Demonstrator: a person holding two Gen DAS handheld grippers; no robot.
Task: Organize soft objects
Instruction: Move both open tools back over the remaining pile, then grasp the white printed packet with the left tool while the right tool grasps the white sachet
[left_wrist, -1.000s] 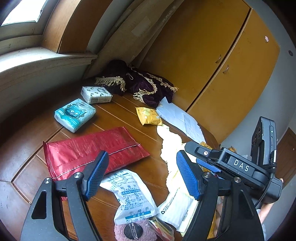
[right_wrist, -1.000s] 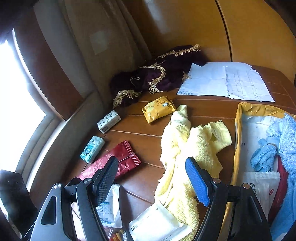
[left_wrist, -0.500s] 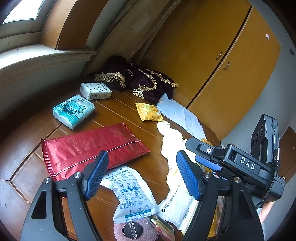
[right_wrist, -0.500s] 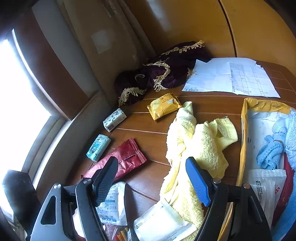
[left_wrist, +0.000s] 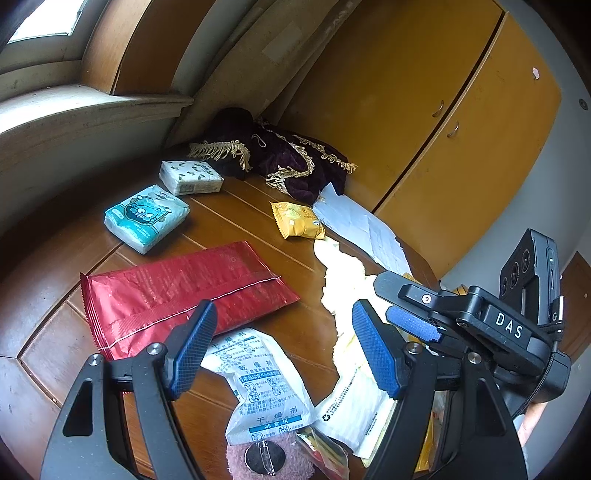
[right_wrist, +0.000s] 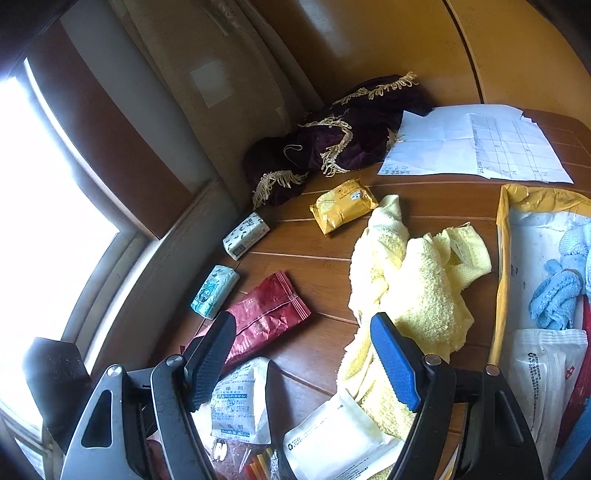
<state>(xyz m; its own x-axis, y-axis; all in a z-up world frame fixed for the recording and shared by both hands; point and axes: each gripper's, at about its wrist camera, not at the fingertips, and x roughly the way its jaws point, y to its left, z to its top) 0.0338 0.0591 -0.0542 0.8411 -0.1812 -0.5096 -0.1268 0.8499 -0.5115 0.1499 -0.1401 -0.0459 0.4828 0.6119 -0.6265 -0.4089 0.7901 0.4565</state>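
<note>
The left tool (left_wrist: 282, 349) hangs above the wooden tabletop (left_wrist: 55, 280) with its blue-padded fingers (left_wrist: 194, 347) spread wide and nothing between them. The right tool (right_wrist: 303, 363) is likewise spread and empty, poised over the near end of the yellow towel (right_wrist: 410, 284).

Taking that towel as the landmark: it lies crumpled on the tabletop, running lengthwise from the tools toward the far wall. Just beyond its far end sits a small yellow packet (right_wrist: 343, 205), and past that a dark purple fringed cloth (right_wrist: 332, 147) is heaped against the wall, with white printed sheets (right_wrist: 476, 146) beside it. To the towel's window side lies a red foil pouch (left_wrist: 184, 291); farther that way are a teal tissue pack (left_wrist: 146, 218) and a white tissue pack (left_wrist: 190, 177), near each other but apart. At the towel's near end a white desiccant sachet (left_wrist: 258, 380) and a white flat packet (right_wrist: 328, 439) lie close together; the packet seems to touch the towel's edge, though the tool's finger hides part of the join. A pink fluffy item (left_wrist: 266, 461) shows at the bottom edge of the left wrist view. On the towel's other side a yellow padded envelope (right_wrist: 506, 236) lies open, holding a light blue knitted piece (right_wrist: 557, 295) and a white plastic bag (right_wrist: 543, 373).
</note>
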